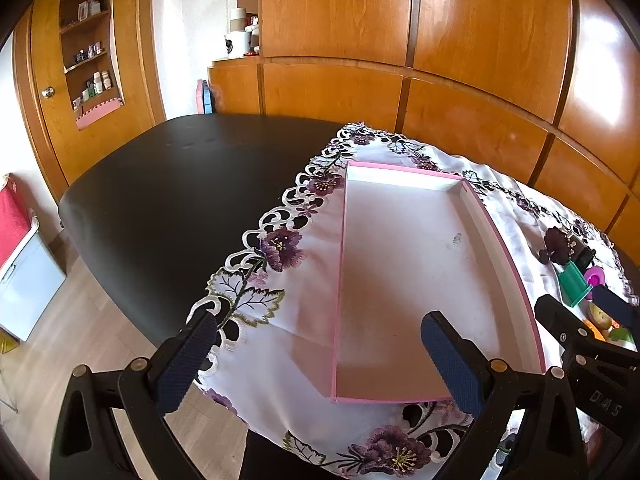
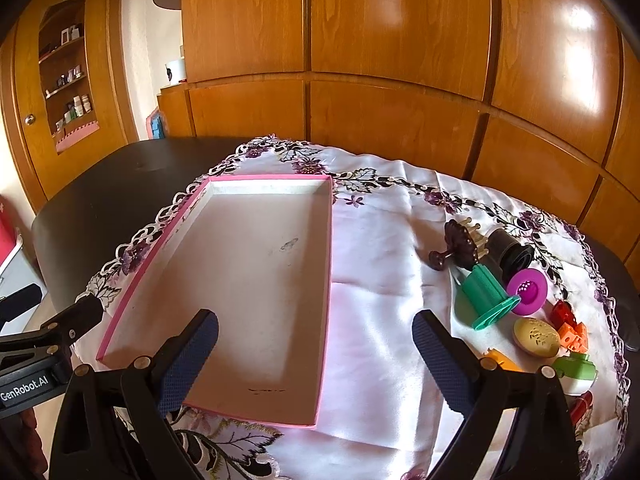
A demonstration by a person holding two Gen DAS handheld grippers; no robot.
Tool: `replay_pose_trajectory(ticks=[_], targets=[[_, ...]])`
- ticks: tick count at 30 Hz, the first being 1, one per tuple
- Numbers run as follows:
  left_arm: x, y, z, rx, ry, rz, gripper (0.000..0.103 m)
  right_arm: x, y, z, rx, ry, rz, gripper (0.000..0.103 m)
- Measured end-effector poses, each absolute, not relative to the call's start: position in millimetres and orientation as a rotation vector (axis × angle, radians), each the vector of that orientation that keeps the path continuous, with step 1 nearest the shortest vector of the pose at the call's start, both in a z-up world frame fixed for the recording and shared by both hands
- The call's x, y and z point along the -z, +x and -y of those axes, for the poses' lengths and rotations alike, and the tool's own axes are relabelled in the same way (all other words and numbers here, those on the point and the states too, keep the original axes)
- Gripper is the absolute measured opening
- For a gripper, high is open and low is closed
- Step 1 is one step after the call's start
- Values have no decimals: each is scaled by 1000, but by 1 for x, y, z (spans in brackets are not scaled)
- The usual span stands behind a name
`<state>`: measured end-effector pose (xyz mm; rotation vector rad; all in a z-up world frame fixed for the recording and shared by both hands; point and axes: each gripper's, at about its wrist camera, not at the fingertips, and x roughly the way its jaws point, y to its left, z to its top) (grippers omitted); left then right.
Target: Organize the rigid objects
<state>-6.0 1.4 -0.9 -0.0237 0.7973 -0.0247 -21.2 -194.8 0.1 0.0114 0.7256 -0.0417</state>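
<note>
Right now both your left gripper (image 1: 320,360) and right gripper (image 2: 316,360) hang spread and empty before the bare pink tray (image 2: 326,280). Beyond, right of it, the small toys (image 2: 516,300) cluster on the cloth-covered tabletop (image 2: 384,240); approach the green piece (image 2: 486,294) squarely, pinching across its narrow body.

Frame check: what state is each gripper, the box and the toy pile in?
Left gripper: open, holding nothing.
Right gripper: open, holding nothing.
Pink box: lidless, nothing inside.
Toys: loose on the tablecloth, outside the box.
</note>
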Motion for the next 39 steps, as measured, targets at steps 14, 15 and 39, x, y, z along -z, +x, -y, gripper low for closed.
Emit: replay_pose_trajectory(ticks=[14, 15, 39], targets=[[-1, -7, 11, 58, 19, -793, 103, -5, -21, 213, 48, 19, -712, 99], [-1, -7, 14, 68, 30, -790, 103, -7, -22, 218, 57, 22, -707, 99], [-17, -17, 185, 768, 221, -790, 103, -18, -71, 512, 419, 442, -670, 102]])
